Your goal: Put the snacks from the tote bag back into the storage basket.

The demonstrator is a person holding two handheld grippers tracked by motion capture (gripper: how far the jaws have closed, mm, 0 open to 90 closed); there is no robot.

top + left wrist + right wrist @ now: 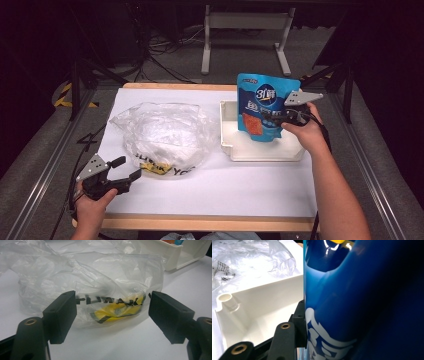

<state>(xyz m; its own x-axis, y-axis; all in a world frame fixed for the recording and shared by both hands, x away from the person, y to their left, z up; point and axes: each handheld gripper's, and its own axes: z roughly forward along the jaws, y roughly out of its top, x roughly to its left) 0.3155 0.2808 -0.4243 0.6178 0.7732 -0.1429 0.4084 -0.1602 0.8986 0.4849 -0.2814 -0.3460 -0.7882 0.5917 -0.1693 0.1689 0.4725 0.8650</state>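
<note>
While clamped on blue pouch [265, 107], right hand-held gripper [276, 118], left hand-held gripper [125, 169] wide open.

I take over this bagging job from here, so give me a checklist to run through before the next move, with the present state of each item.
1. Right gripper shut on the blue pouch: ok, one jaw presses its side in the right gripper view.
2. Pouch upright over the white tray: ok.
3. Pouch bottom clear of the tray floor: cannot tell.
4. Left gripper open and ready: ok, jaws spread, holding nothing.
5. Left jaws lined up with the plastic bag: ok, its printed edge lies just ahead of them.
6. Bag mouth open to take the pouch: not ok, it lies crumpled on the table.
</note>
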